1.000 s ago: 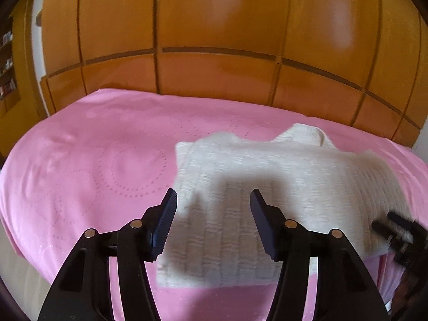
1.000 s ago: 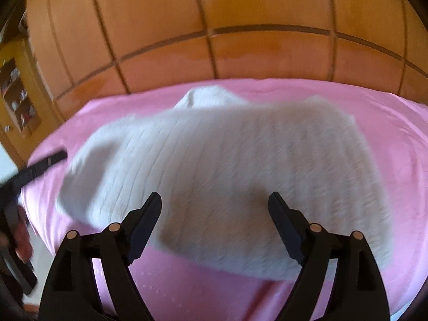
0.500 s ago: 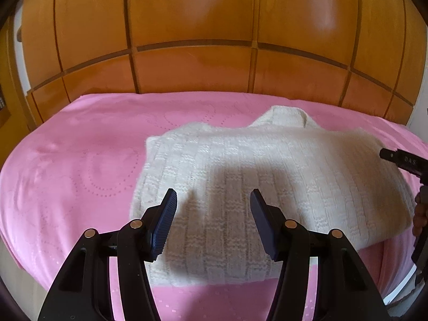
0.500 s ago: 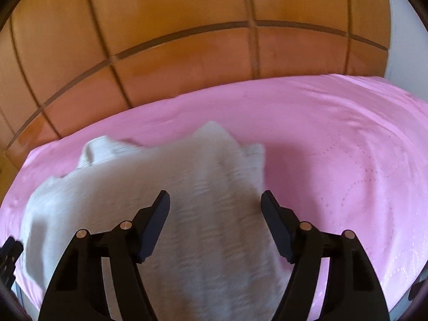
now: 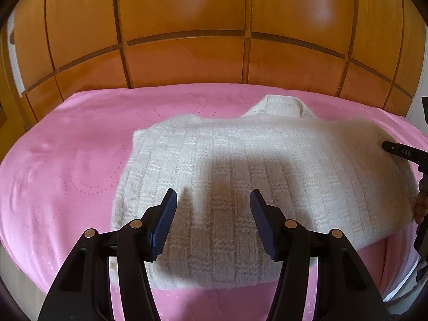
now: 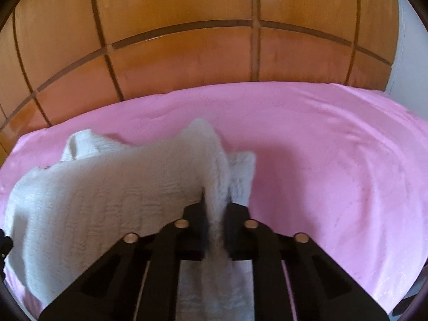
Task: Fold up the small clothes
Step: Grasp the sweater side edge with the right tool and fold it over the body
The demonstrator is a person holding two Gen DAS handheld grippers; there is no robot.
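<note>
A cream knitted sweater [image 5: 267, 165] lies flat on the pink bedspread [image 5: 67, 160], collar toward the far side. My left gripper [image 5: 212, 222] hovers open over the sweater's near hem, nothing pinched between its blue pads. In the right wrist view the sweater [image 6: 107, 187] spreads to the left, and my right gripper [image 6: 216, 214] is shut on its right side edge, with a ridge of knit bunched up between the fingers. A bit of the right gripper [image 5: 401, 151] shows at the sweater's right end in the left wrist view.
A wooden panelled wardrobe [image 5: 187, 53] rises directly behind the bed. The pink bedspread [image 6: 334, 160] stretches wide to the right of the sweater. The bed's near edge drops off just below both grippers. A white wall [image 6: 412, 53] stands at the far right.
My right gripper swung to the sweater's right edge and shut on the knit there. The left gripper shifted a little along the near hem and stayed open.
</note>
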